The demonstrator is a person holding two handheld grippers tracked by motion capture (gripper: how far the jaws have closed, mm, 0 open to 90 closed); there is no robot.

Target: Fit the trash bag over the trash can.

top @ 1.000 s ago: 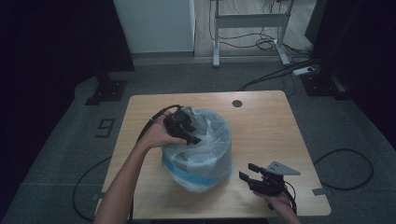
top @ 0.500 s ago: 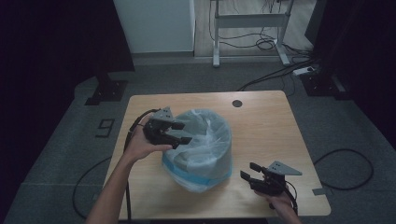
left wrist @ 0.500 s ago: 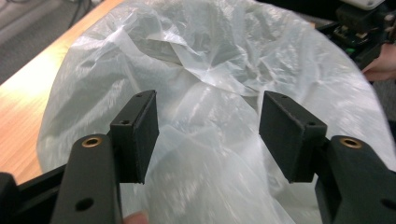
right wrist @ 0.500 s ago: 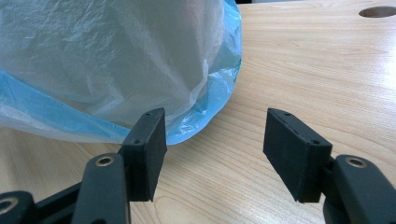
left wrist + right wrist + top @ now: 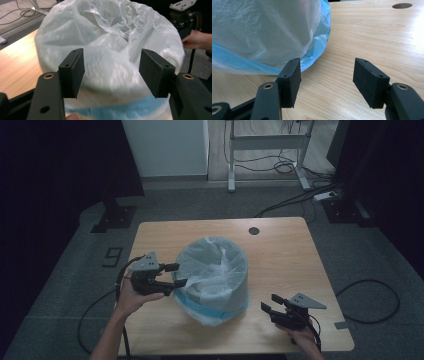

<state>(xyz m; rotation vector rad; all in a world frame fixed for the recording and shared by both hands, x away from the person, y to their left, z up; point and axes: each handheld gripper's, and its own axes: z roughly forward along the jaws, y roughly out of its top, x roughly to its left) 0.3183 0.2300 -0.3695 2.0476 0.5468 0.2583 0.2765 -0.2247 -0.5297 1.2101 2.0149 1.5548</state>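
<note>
A round bin lined with a pale translucent plastic bag stands in the middle of the wooden table; the bag's blue edge hangs near the base. My left gripper is open just left of the bin, its jaws pointing at the bag's side without touching it. My right gripper is open at the front right of the table, apart from the bin. In the right gripper view the bag's blue hem lies on the wood ahead and to the left of the right gripper.
A round cable hole sits near the table's far edge. Cables trail off the table's front corners. A metal desk frame and floor cables stand beyond the table. The other hand and gripper appear past the bin.
My left gripper has come off the top of the bag and moved down and left to the bin's side. The right gripper has hardly moved.
</note>
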